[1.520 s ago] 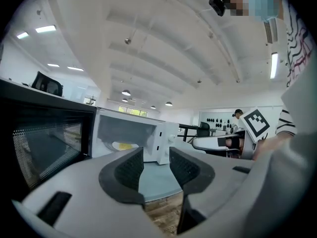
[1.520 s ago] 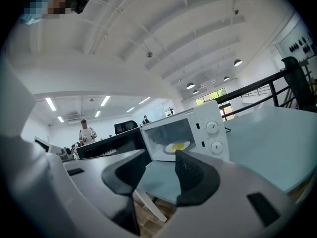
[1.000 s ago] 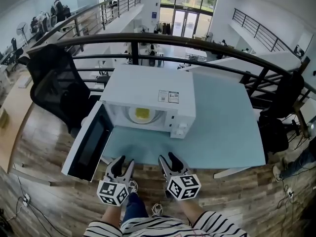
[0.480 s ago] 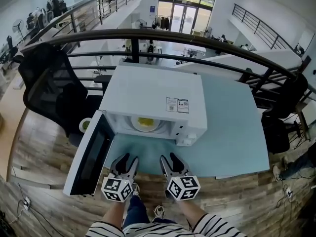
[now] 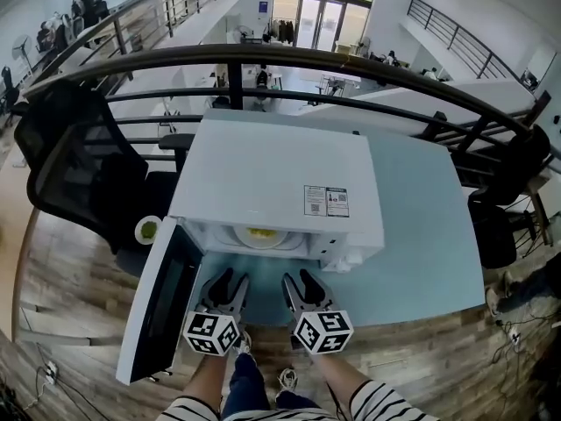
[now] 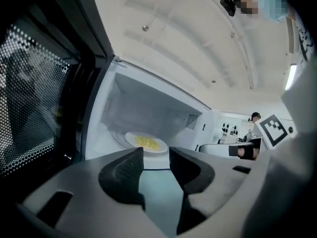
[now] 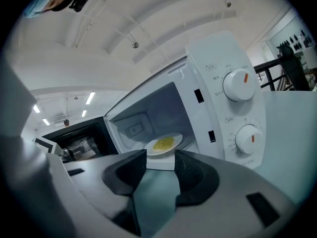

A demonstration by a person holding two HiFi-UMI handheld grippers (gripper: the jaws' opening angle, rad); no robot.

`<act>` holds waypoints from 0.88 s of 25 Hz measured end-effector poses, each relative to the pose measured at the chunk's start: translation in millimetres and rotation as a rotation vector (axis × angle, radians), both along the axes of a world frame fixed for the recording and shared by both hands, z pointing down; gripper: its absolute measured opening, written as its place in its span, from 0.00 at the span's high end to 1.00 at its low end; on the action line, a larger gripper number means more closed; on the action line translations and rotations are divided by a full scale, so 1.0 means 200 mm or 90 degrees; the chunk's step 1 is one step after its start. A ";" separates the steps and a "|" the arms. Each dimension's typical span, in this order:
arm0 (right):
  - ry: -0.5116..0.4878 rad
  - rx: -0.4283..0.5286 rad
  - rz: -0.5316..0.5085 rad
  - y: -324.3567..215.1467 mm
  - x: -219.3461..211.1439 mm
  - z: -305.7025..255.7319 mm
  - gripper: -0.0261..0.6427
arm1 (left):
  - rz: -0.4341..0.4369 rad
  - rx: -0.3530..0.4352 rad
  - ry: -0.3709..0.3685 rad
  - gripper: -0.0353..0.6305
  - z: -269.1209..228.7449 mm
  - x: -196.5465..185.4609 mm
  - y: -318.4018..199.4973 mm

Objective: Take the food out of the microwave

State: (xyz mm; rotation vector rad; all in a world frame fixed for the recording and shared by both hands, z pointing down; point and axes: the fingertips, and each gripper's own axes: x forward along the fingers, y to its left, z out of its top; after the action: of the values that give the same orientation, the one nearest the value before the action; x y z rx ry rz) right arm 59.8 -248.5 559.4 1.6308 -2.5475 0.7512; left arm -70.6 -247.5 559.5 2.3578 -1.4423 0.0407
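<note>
Plate (image 6: pixel 132 140) of yellow food (image 7: pixel 164 143) is seen inside the open microwave (image 5: pixel 272 178), beyond the left gripper (image 5: pixel 229 279) and right gripper (image 5: pixel 299 279), both empty with jaws parted; food is likely spilled if the plate is tilted by a one-sided pinch.

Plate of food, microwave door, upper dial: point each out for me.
plate of food (image 7: pixel 164 144), right gripper view, on the yellow food at its middle.
microwave door (image 5: pixel 165 289), head view, on the dark window of the open door.
upper dial (image 7: pixel 239 85), right gripper view, on the knob's face.
</note>
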 end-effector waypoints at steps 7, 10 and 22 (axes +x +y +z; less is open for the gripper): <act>0.016 -0.006 0.004 -0.12 -0.04 0.07 0.68 | -0.008 -0.001 0.023 0.73 0.03 -0.03 -0.16; 0.013 -0.011 0.015 -0.16 -0.05 0.09 0.69 | -0.008 0.002 0.032 0.73 0.02 -0.04 -0.23; -0.026 -0.010 0.079 -0.40 -0.08 0.12 0.69 | -0.019 -0.007 0.048 0.73 0.06 -0.07 -0.46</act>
State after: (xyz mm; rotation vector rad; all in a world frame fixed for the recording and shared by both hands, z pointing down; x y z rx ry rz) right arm 42.9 -327.9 584.4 1.8015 -2.4787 0.8193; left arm -83.8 -338.7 571.0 2.3023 -1.4377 -0.0470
